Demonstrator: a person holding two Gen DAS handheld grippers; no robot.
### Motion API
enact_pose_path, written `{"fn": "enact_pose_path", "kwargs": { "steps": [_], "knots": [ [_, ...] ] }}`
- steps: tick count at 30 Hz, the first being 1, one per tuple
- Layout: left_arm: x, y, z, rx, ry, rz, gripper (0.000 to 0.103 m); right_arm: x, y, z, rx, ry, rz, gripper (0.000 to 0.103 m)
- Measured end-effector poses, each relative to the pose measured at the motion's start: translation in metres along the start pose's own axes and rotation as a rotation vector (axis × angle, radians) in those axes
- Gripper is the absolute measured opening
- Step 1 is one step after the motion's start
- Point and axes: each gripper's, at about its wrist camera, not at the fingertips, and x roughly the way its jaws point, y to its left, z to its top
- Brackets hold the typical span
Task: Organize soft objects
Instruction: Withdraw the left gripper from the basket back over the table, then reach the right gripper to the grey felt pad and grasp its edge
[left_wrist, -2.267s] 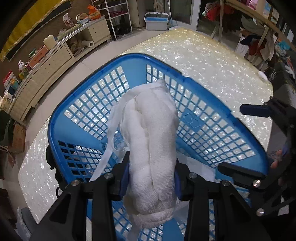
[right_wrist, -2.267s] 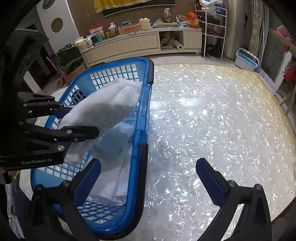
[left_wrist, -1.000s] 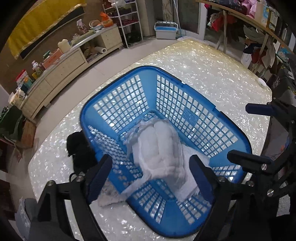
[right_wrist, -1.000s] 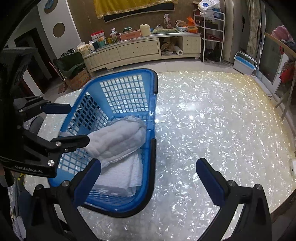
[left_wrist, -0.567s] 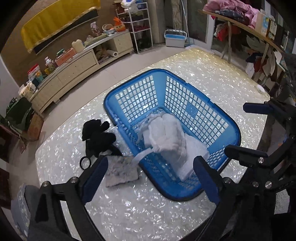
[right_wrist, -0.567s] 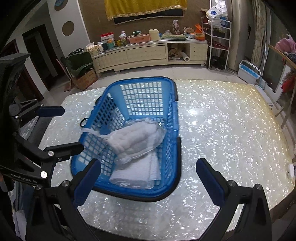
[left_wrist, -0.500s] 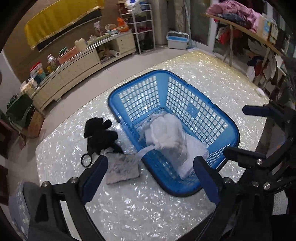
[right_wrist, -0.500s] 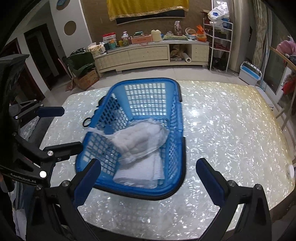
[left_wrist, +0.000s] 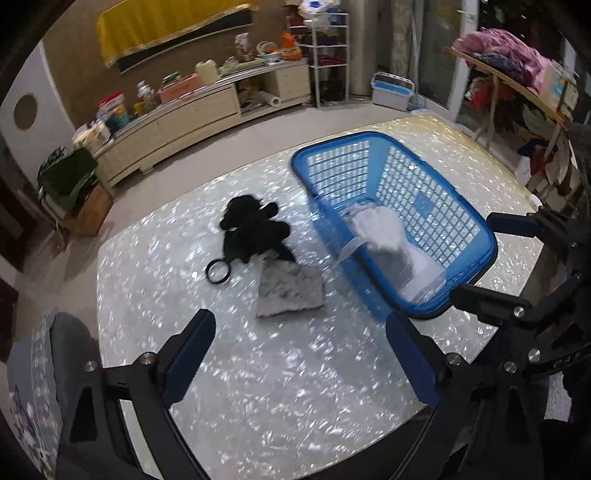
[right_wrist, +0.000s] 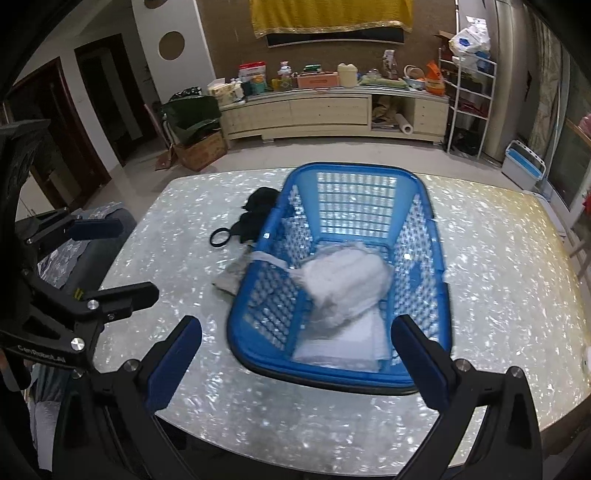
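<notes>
A white quilted bundle (right_wrist: 345, 286) lies inside the blue plastic basket (right_wrist: 421, 199), resting on a folded white cloth (right_wrist: 343, 347) on the basket floor, with one white strap (right_wrist: 271, 259) trailing over the basket's side wall. Just outside that wall, on the pearly mosaic table (left_wrist: 258, 387), sit a flat grey cloth (left_wrist: 290, 291), a black soft toy (left_wrist: 251, 229) and a black ring (left_wrist: 218, 272), the grey cloth nearest the basket and the ring farthest. The left gripper (left_wrist: 301, 356) hangs above bare tabletop on the grey-cloth side of the basket, its blue-padded jaws spread wide with nothing between them. The right gripper (right_wrist: 295, 360) hovers over the basket's near rim, jaws equally wide apart and gripping nothing. Behind the basket, a long cream sideboard (right_wrist: 332, 114) crowded with bottles and boxes lines the far wall.
</notes>
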Motion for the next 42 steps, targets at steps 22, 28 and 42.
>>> {"fn": "enact_pose_path", "kwargs": {
  "steps": [22, 28, 42],
  "knots": [
    [0.009, 0.088, -0.067, -0.183, 0.062, -0.03, 0.093, 0.066, 0.092, 0.017, -0.194, 0.109, 0.003, 0.103],
    [0.019, 0.11, -0.079, -0.216, 0.076, -0.034, 0.093, 0.088, 0.115, 0.018, -0.23, 0.12, 0.017, 0.103],
    [0.062, 0.138, -0.094, -0.216, 0.119, -0.026, 0.093, 0.148, 0.148, 0.02, -0.293, 0.209, -0.013, 0.103]
  ]
}}
